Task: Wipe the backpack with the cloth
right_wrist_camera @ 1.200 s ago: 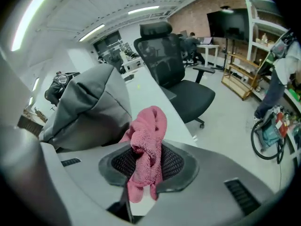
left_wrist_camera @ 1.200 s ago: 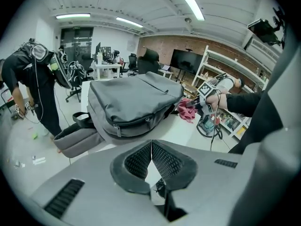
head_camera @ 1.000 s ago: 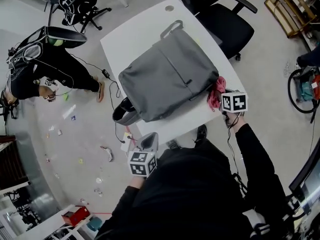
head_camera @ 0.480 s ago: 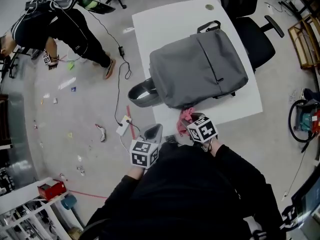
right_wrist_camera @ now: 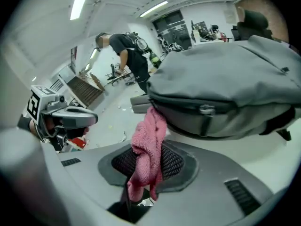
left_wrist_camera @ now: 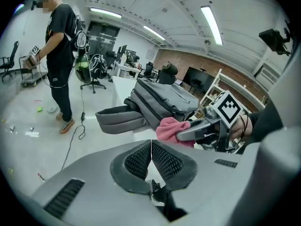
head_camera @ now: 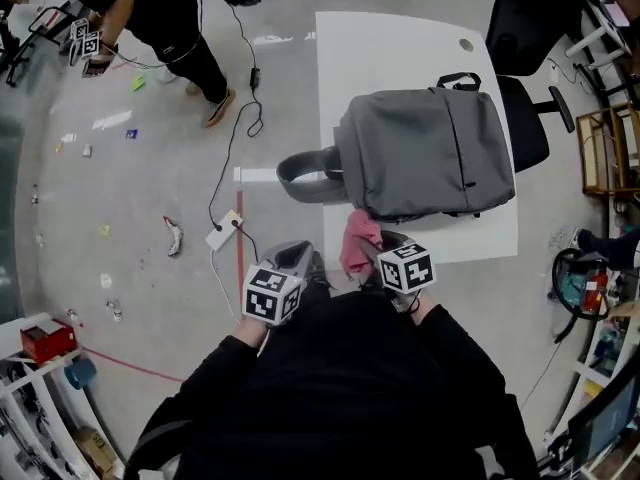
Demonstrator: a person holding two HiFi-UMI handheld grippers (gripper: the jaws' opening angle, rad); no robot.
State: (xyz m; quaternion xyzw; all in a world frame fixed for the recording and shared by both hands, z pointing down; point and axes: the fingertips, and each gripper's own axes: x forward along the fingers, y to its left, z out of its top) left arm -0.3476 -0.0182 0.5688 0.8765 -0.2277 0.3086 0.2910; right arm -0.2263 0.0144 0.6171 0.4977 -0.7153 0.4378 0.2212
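Note:
A grey backpack (head_camera: 425, 163) lies flat on the white table (head_camera: 400, 53), with its shoulder straps (head_camera: 305, 178) hanging over the left edge. My right gripper (head_camera: 368, 246) is shut on a pink cloth (head_camera: 358, 241) at the table's near edge, just in front of the backpack's bottom side (right_wrist_camera: 221, 112). The cloth (right_wrist_camera: 146, 147) is bunched between the pads and stands up past them. My left gripper (head_camera: 292, 260) is shut and holds nothing, off the table to the left of the right one. In the left gripper view the backpack (left_wrist_camera: 164, 100) and cloth (left_wrist_camera: 170, 128) lie ahead.
A black office chair (head_camera: 530, 58) stands at the table's far right. A person (head_camera: 160, 13) in black stands on the floor at the far left, with cables (head_camera: 235, 118) and small litter around. A red box (head_camera: 45, 340) sits at the lower left.
The view has swung around the table. My right gripper has carried the pink cloth from the backpack's right corner along its near side to its bottom edge. My left gripper moved alongside.

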